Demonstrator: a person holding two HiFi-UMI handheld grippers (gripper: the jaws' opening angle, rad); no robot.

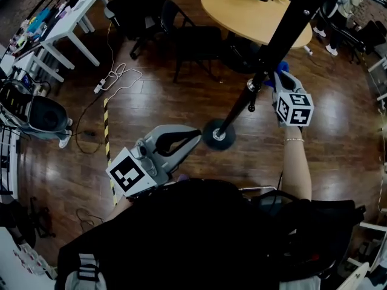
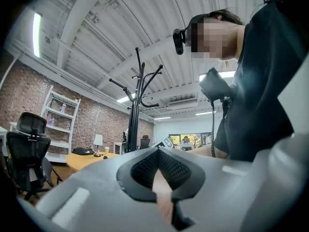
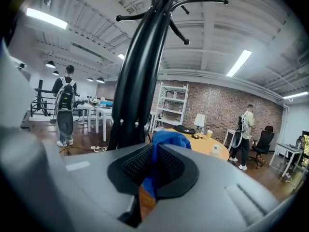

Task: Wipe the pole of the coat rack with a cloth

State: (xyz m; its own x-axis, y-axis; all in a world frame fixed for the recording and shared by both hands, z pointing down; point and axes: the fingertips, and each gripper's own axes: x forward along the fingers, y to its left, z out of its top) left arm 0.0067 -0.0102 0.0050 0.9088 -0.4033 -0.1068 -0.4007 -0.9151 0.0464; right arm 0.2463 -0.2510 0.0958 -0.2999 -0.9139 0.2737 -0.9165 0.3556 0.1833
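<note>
The left gripper (image 1: 195,135) hangs with jaws together and empty, near the round base (image 1: 217,135) but not touching it. Rightward, the slim, glossy black pole (image 1: 266,59) leans up through the frame. The right gripper (image 1: 279,80) is clamped on a soft, bunched blue cloth (image 3: 166,141) just beside the pole. With nothing steadying the rack, a hard push could probably rock it on the slick wooden floor (image 1: 151,95).

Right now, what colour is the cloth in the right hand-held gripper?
Blue. The cloth shows best in the right gripper view, pinched between the jaws.
</note>
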